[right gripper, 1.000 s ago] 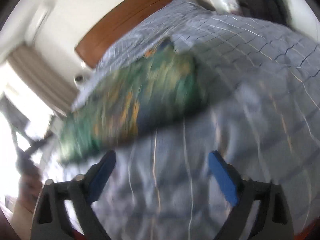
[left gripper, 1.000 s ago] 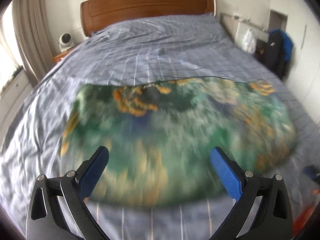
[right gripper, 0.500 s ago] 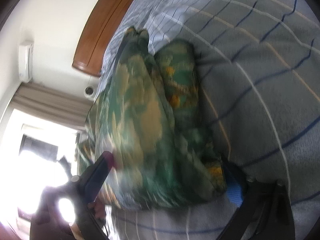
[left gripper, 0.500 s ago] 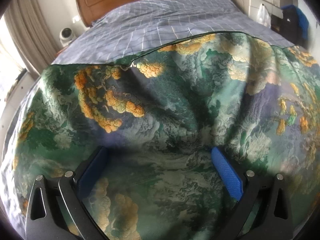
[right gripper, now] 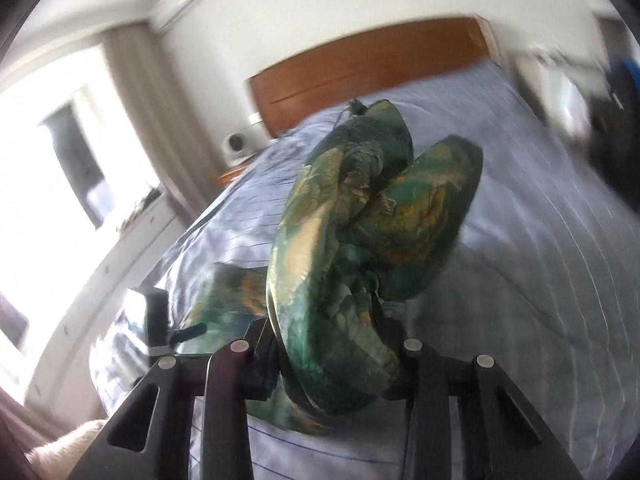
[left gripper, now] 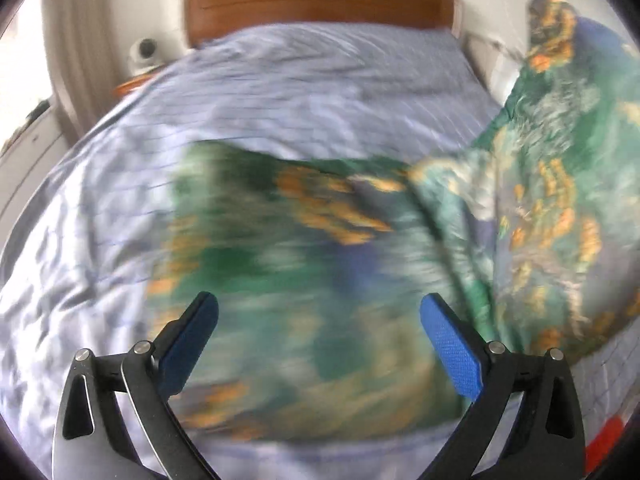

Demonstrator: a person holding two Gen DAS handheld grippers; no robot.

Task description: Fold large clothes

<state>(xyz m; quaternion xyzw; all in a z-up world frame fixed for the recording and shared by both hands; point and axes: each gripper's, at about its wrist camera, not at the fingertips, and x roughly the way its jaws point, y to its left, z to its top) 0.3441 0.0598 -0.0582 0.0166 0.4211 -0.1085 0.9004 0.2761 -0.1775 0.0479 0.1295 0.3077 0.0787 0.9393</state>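
A large green garment [left gripper: 304, 264] with orange and gold patterns lies on the bed, blurred by motion. Its right side [left gripper: 560, 184] is lifted high off the bed. My left gripper [left gripper: 319, 320] is open and empty above the garment's near part. My right gripper [right gripper: 332, 344] is shut on a bunched edge of the same garment [right gripper: 360, 232] and holds it up above the bed. The rest of the cloth [right gripper: 224, 296] trails down to the left in the right wrist view.
The bed has a blue-grey checked cover [left gripper: 304, 92] and a wooden headboard [left gripper: 320, 4]. A small white camera [left gripper: 144, 50] sits on a nightstand at back left. Curtains and a bright window [right gripper: 80, 152] are on the left. Dark clothes [right gripper: 616, 92] hang at right.
My right gripper has closed on the garment's edge and lifted it off the bed. My left gripper has pulled back from close over the cloth and stays open.
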